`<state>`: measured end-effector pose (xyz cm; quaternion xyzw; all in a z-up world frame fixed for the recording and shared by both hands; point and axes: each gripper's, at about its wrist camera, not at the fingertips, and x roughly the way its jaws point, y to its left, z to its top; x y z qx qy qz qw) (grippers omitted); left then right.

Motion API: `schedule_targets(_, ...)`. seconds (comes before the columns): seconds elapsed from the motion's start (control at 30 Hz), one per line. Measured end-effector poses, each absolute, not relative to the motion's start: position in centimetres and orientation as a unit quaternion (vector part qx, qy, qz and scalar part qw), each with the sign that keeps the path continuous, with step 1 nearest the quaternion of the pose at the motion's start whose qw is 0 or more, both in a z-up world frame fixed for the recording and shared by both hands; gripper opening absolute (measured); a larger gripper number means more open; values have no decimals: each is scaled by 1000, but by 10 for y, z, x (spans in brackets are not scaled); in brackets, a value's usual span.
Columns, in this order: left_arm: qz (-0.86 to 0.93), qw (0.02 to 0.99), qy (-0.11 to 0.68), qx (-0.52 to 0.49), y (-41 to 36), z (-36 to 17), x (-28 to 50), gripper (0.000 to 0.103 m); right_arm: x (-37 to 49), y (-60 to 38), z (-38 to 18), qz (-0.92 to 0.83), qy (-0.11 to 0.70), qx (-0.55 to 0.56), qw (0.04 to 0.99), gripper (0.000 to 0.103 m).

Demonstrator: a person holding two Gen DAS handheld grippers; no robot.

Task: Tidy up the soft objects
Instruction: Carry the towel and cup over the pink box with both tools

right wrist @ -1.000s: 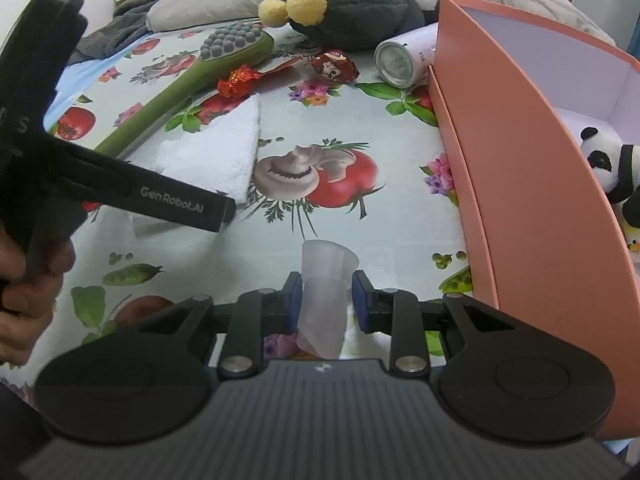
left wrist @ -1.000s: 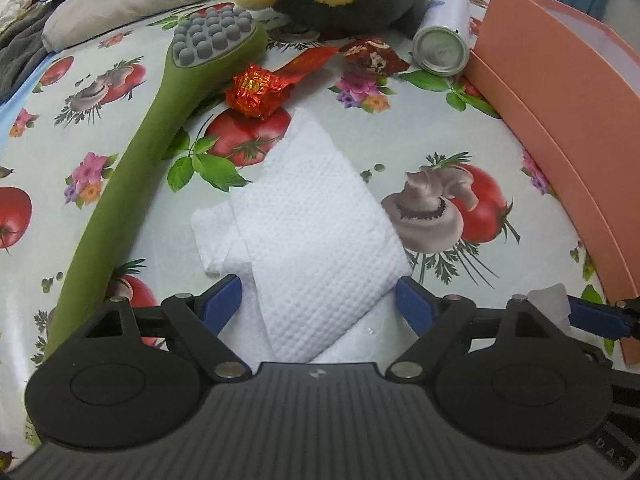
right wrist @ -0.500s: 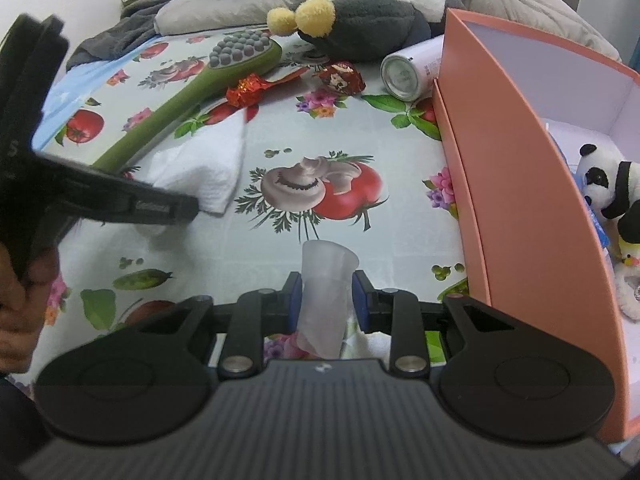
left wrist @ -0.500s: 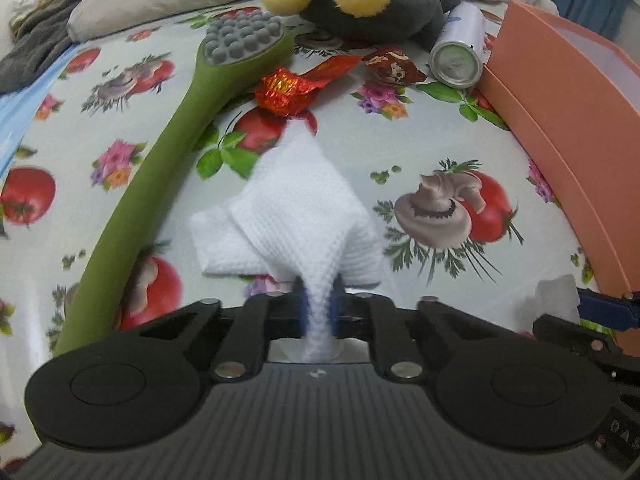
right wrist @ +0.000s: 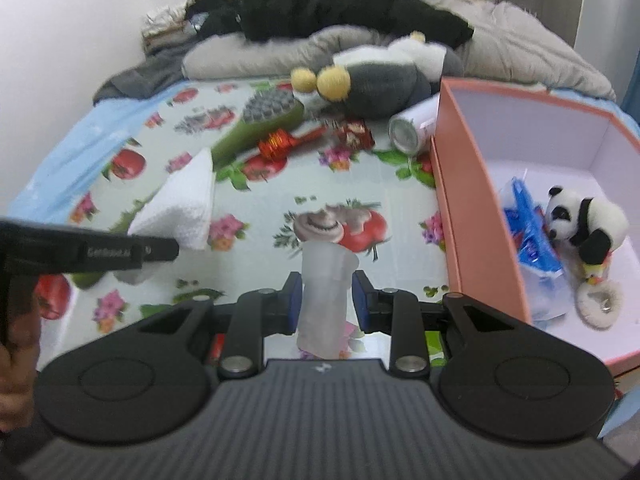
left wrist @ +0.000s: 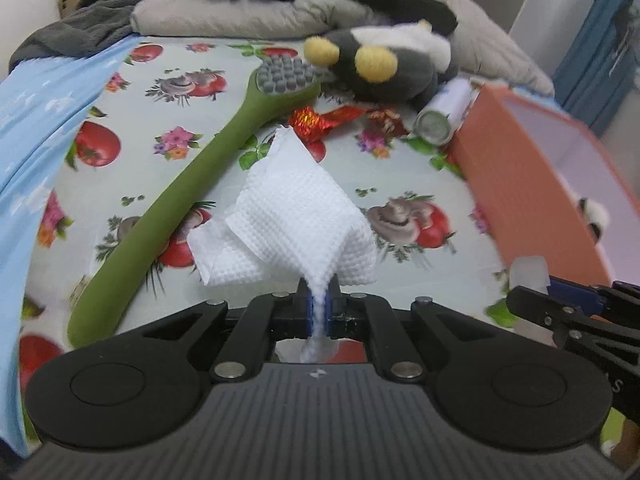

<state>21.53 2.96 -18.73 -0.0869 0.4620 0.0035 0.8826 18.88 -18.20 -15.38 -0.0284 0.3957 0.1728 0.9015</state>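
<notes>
Between the pads of the left gripper (left wrist: 319, 307) one white cloth (left wrist: 298, 216) is pinched by a corner, jaws nearly shut, the rest hanging forward above the tablecloth (left wrist: 120, 152). Right gripper (right wrist: 324, 298) is partly closed on one frosted soft cup (right wrist: 325, 292), its long axis pointing along the fingers. One orange box (right wrist: 472, 216) lies to the right, nearer the right gripper; inside sits one panda toy (right wrist: 584, 220), perhaps with other items. One larger plush (left wrist: 384, 68) remains outside.

White waffle-textured cloth (left wrist: 298, 216) hangs bunched and lifted — frosted soft cup (right wrist: 325, 292) stands upright.
</notes>
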Motion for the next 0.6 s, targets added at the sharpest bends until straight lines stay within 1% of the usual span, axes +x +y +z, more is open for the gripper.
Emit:
schedule_targets(0.3,-4,898,423,-119,19,-134,154,7,149,-195,-109,183,353,-8,917,30)
schedule_targets(0.6,-10,910,392,-136,7,-97,106,7,122,-205,-75,199,318,-3,927,30)
